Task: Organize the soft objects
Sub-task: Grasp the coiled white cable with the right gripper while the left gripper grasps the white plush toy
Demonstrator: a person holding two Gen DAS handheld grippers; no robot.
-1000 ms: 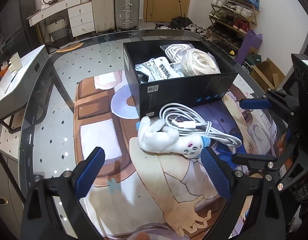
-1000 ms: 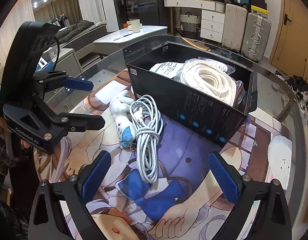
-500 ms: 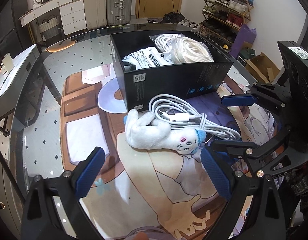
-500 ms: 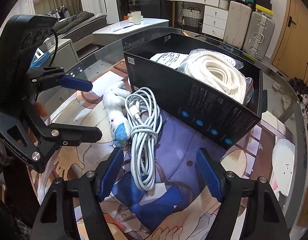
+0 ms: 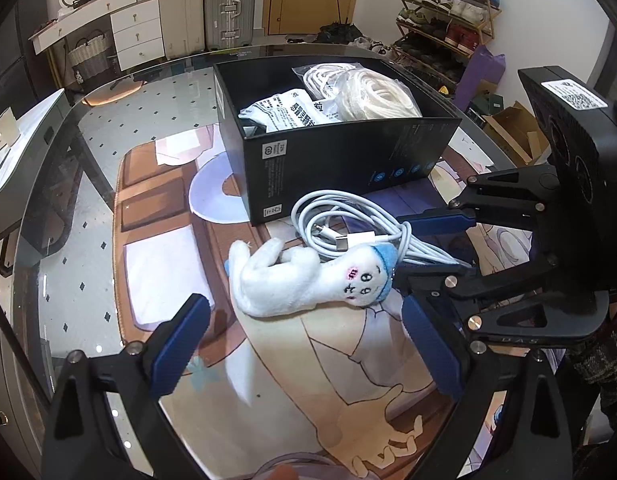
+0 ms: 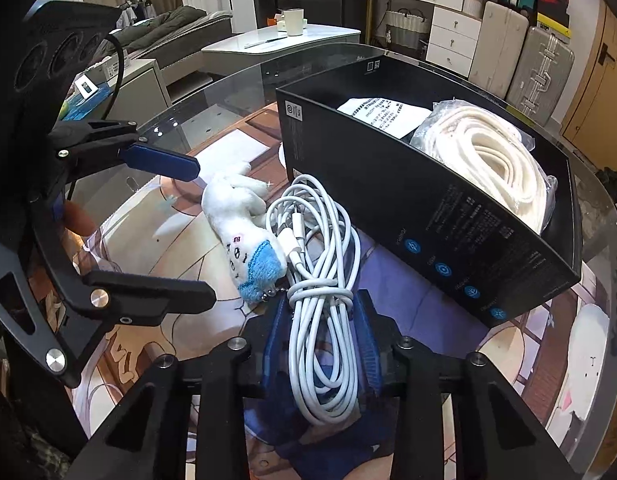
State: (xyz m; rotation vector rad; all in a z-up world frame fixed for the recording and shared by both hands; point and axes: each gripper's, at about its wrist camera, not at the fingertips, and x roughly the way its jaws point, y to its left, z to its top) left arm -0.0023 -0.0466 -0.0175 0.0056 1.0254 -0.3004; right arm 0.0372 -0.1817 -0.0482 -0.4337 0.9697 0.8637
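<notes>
The coiled white cable (image 6: 322,280) lies on the bench (image 5: 68,216) beside the black box (image 6: 428,216), with the right tool (image 6: 320,344) clamped on its near end but not yet lifted. Touching it, the plush toy (image 5: 308,276) waits between the left tool's (image 5: 304,344) wide-apart pads. A rope bundle (image 6: 488,160) and packets already sit in the box, so two items appear left.

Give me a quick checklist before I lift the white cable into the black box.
1. Right gripper shut on the white cable: ok.
2. Whole bundle captured, no loop left out: cannot tell.
3. Plush toy clear of the cable: not ok, its head touches the coil.
4. Left gripper open, holding nothing: ok.
5. Black box open on top: ok.
6. Free space inside beside the bagged rope: cannot tell.
</notes>
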